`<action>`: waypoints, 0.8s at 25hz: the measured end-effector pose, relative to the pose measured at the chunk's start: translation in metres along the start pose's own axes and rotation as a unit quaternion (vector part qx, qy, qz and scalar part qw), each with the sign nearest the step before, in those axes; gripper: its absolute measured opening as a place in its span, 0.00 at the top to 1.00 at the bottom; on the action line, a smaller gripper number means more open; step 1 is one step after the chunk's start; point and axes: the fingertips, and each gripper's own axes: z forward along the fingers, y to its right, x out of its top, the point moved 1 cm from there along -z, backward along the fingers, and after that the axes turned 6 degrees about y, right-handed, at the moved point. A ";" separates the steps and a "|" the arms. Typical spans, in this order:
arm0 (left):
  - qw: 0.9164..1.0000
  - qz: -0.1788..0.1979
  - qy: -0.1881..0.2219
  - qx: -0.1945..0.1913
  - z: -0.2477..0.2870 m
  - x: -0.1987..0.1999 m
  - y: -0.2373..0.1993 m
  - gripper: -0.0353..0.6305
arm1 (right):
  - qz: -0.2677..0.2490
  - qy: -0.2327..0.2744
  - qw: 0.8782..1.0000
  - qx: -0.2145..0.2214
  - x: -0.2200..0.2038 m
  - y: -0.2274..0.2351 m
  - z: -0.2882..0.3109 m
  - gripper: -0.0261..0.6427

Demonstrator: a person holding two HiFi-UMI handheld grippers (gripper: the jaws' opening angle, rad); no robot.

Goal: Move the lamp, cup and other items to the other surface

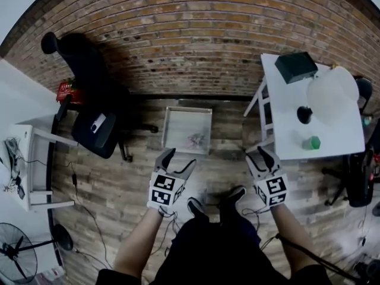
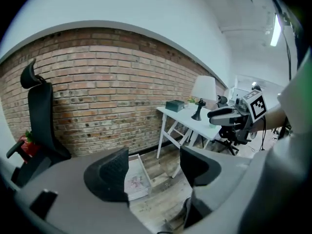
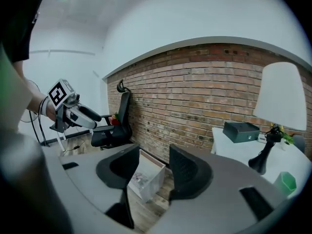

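While both of your grippers are empty, the left gripper with its jaws wide apart and the right gripper with a narrower gap, nothing has been picked up yet. The lamp, cup and black box all stand on the right table; the other table is well apart, at your left.

The lamp looks top-heavy, so a grip low on its thin stem could let the shade swing and tip it. The cup stands near the lamp's base, and a careless reach could knock either one. Mind the tray and chair on the floor between the tables, since you could trip while carrying.
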 end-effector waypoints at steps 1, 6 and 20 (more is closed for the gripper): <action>1.000 -0.003 0.004 0.003 -0.010 -0.004 -0.008 0.46 | -0.004 -0.002 1.000 0.006 0.001 -0.013 0.004 0.67; 1.000 -0.011 0.015 0.009 -0.053 -0.024 -0.038 0.46 | -0.021 -0.007 0.999 0.025 0.003 -0.070 0.020 0.67; 0.999 -0.039 0.009 0.032 -0.085 -0.078 -0.112 0.46 | -0.070 -0.066 0.989 0.112 -0.033 -0.152 0.113 0.65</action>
